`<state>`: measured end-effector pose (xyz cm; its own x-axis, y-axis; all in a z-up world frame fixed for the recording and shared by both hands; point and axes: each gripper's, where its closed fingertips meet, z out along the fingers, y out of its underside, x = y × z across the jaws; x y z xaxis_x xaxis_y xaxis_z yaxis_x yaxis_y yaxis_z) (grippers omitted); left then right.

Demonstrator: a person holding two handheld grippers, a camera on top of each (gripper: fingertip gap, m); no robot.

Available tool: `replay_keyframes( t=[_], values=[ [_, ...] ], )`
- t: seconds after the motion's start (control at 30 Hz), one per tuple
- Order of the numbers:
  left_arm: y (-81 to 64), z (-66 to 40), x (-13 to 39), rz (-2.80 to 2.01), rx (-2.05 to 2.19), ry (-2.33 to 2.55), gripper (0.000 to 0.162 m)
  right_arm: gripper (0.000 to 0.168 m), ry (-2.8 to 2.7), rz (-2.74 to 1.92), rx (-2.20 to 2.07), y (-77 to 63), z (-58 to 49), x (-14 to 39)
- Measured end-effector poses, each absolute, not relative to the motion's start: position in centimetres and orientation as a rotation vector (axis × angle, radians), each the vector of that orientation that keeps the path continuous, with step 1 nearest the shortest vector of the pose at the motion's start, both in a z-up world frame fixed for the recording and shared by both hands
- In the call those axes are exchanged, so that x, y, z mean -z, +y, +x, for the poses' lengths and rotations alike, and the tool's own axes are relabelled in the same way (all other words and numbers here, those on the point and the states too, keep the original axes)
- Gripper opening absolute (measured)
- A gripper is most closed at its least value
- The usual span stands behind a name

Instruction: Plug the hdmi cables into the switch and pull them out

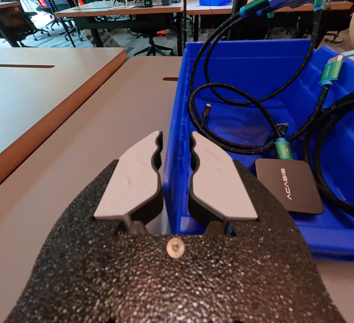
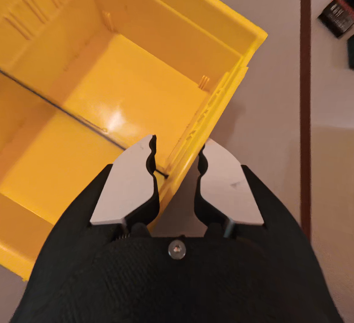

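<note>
Straddling blue bin (image 1: 249, 68) wall: left tongs (image 1: 176, 137) | switch (image 1: 289, 185) long axis toward camera

Blue bin (image 1: 249, 61) at 3 o'clock contains black braided cables (image 1: 226, 141) with green connectors (image 1: 283, 151) and a matte black switch (image 1: 289, 185). Yellow bin (image 2: 172, 32) at 10 o'clock. Grey tabletop (image 1: 95, 141) has brown edging.

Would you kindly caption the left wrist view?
Open left gripper straddling the wall of a blue bin holding HDMI cables.
</note>
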<state>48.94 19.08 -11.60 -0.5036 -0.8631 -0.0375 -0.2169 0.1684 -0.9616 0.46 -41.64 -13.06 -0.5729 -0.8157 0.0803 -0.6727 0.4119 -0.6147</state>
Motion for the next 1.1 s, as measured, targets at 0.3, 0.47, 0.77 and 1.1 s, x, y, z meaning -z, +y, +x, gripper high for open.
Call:
replay_keyframes(
  t=[0.3,0.47,0.77,1.1],
  values=[
    [18.9,48.9,11.8,-1.069,1.434,1.835,0.024,0.005,2.405,-1.222,0.886,-48.6,2.1,12.8],
    [18.8,48.9,11.9,-1.075,1.452,1.826,0.023,0.006,2.413,-1.288,0.922,-51.1,2.8,12.7],
    [18.9,48.9,12.0,-1.1,1.423,1.812,0.022,0.025,2.422,-1.569,1.296,-48.9,1.3,5.5],
    [16.5,44.6,9.1,-0.989,1.189,2.088,0.071,0.078,1.418,-1.454,1.285,-22.5,12.6,5.1]
  ],
)
